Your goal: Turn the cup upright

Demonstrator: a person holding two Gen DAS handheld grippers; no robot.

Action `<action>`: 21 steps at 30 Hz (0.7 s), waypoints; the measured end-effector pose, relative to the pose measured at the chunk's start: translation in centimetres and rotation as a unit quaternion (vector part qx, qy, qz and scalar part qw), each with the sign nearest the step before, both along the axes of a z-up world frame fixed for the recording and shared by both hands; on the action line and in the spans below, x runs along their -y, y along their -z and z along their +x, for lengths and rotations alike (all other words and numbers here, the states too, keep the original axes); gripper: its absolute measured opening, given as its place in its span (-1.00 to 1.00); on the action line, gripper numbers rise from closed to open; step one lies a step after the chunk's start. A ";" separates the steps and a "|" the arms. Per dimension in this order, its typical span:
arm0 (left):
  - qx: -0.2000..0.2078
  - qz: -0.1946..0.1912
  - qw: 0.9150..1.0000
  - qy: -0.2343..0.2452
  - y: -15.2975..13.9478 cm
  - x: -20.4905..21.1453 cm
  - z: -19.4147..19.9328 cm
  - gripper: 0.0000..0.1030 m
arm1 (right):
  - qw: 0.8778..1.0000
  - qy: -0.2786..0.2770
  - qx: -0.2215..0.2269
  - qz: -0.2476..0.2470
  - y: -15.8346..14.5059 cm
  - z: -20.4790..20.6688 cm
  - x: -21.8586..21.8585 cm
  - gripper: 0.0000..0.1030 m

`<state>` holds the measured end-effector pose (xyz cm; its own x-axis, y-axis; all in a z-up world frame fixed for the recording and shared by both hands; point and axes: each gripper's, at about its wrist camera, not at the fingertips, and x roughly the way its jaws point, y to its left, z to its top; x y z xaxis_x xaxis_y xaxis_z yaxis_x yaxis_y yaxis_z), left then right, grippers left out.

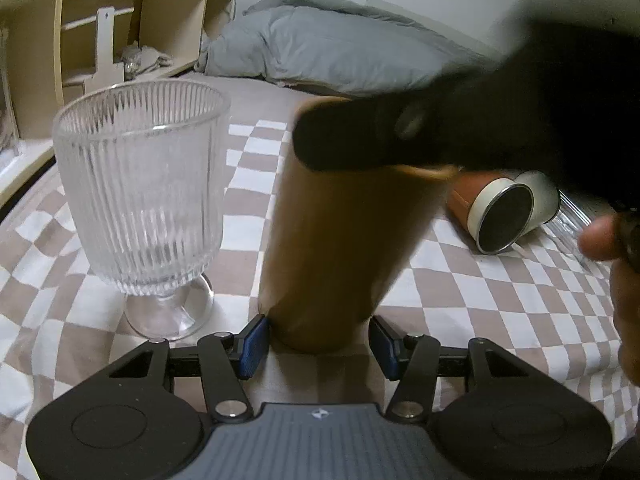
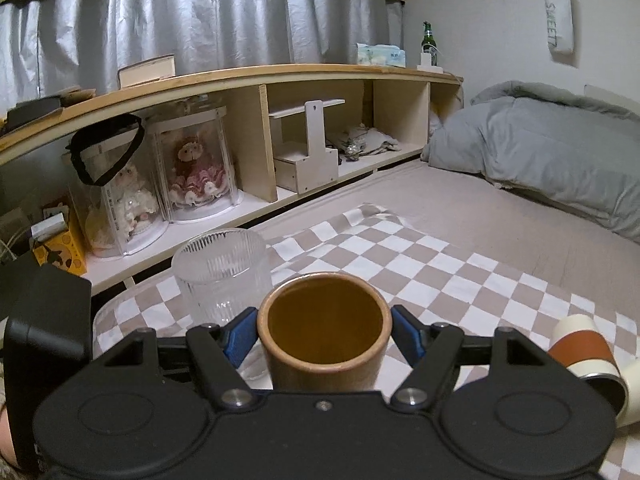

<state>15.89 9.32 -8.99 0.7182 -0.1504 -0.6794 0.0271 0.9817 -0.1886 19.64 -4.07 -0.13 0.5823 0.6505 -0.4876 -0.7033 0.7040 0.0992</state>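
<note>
A brown wooden cup (image 1: 340, 240) stands upright on the checkered cloth, mouth up; it also shows in the right wrist view (image 2: 324, 332). My left gripper (image 1: 318, 344) is low at the cup's base, its blue pads (image 1: 254, 344) just beside the base, jaws apart. My right gripper (image 2: 324, 334) reaches over from above and straddles the cup's rim, its blue pads (image 2: 240, 334) close to the rim without clearly pressing. The right gripper's black body (image 1: 460, 128) covers the cup's top in the left wrist view.
A ribbed clear goblet (image 1: 148, 200) stands upright left of the cup, also in the right wrist view (image 2: 222, 276). An orange-and-white tumbler (image 1: 500, 208) lies on its side at right, also in the right wrist view (image 2: 588, 356). A wooden shelf (image 2: 280, 128) and grey duvet (image 2: 540, 148) lie behind.
</note>
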 end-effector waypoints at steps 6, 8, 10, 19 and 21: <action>-0.002 0.000 1.000 -0.001 -0.6 0.0 -0.4 0.26 | 0.999 0.000 -0.029 0.044 -0.7 0.5 0.9 0.68; -0.002 0.002 1.000 -0.003 -0.9 0.1 -0.7 0.30 | 0.999 0.008 -0.024 0.043 -0.8 0.4 1.2 0.69; -0.001 0.007 1.000 -0.002 -1.2 0.0 -0.9 0.36 | 0.999 0.013 -0.027 0.043 -0.8 0.5 1.7 0.69; 0.024 0.035 0.999 -0.007 -3.8 0.1 -3.2 0.71 | 0.999 0.029 -0.021 0.039 -0.9 -0.3 3.6 0.71; 0.032 0.041 0.999 -0.008 -4.3 0.2 -3.8 0.79 | 0.999 0.031 -0.017 0.042 -1.1 -0.7 4.0 0.77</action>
